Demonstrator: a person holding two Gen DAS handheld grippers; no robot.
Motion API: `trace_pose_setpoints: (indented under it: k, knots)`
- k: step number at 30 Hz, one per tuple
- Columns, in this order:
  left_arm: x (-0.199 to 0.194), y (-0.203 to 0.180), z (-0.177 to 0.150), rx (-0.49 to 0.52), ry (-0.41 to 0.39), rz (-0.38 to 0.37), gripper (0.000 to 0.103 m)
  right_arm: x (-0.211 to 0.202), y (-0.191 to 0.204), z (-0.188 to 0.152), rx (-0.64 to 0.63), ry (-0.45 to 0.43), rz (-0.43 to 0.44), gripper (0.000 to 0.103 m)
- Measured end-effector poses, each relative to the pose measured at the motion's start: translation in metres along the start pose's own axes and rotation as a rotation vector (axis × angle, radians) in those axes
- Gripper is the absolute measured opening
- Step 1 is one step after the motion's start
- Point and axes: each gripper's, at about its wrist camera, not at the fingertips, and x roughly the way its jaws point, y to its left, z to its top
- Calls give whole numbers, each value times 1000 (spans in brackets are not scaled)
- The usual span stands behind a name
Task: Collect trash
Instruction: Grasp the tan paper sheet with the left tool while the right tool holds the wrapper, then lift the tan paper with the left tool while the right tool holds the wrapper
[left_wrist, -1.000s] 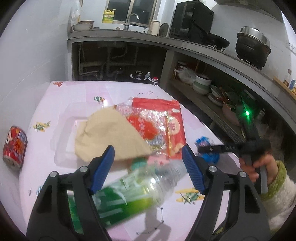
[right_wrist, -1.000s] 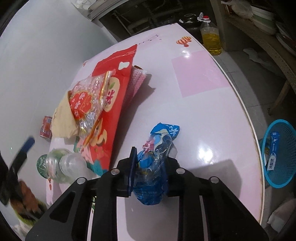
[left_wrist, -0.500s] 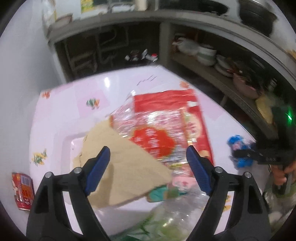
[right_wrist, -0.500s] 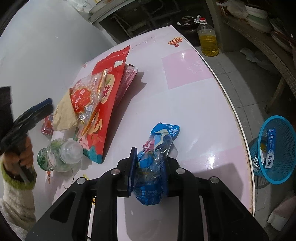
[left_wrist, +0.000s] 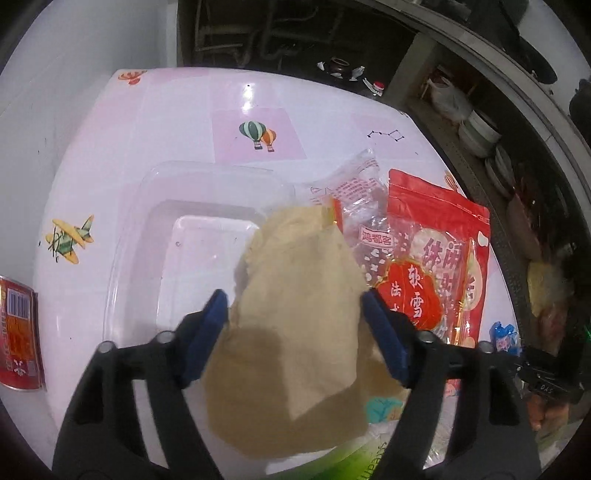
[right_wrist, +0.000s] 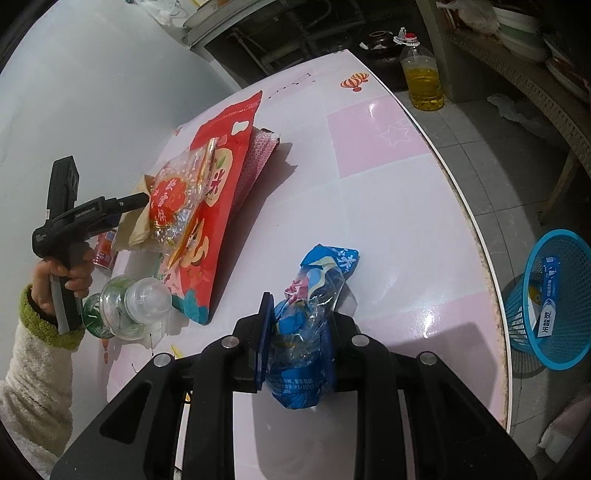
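My left gripper (left_wrist: 295, 332) hangs over a tan paper bag (left_wrist: 295, 288). Its jaws are closing, with the bag between the blue pads (left_wrist: 207, 332); the paper is not squeezed. The bag lies partly on a clear plastic tray (left_wrist: 177, 206) and against a clear wrapper with a red label (left_wrist: 354, 199) on a red snack bag (left_wrist: 443, 229). My right gripper (right_wrist: 301, 332) is shut on a crumpled blue wrapper (right_wrist: 317, 288), held just above the table (right_wrist: 388, 206). The right wrist view shows the left gripper (right_wrist: 125, 206) at the tan bag (right_wrist: 133, 229).
A red can (left_wrist: 18, 332) lies at the table's left edge. A clear plastic bottle with a green label (right_wrist: 136, 310) lies near the person's hand (right_wrist: 70, 273). A blue mesh basket (right_wrist: 554, 302) holding a box stands on the floor at the right, past an oil bottle (right_wrist: 421, 74).
The left gripper moved forward from over the plastic bottle to over the tan paper bag and tipped further down. Its jaws widened, then narrowed. The right gripper kept still with the blue wrapper.
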Motion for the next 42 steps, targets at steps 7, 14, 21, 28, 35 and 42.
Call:
trace_pose_setpoints:
  k: [7,14,21,28,35,42]
  knots:
    - [-5,9,-4,-59,-8,-71,28,0,0,0,-2,1,-1,23]
    - [-30,3,0,-46,-98,-72,11,-1,1,0,-4,-1,-6,23]
    - [-78,-18,-3,52,-250,1,5,0,2,-1,-4,-5,-15,23]
    - [-126,-50,-11,200,-424,148,5,-1,4,-2,-6,-10,-25,23]
    - [-164,-68,-17,269,-574,248,4,-1,7,-3,-10,-17,-32,23]
    - [-198,-85,-26,317,-716,328,4,-1,9,-4,-15,-23,-43,23]
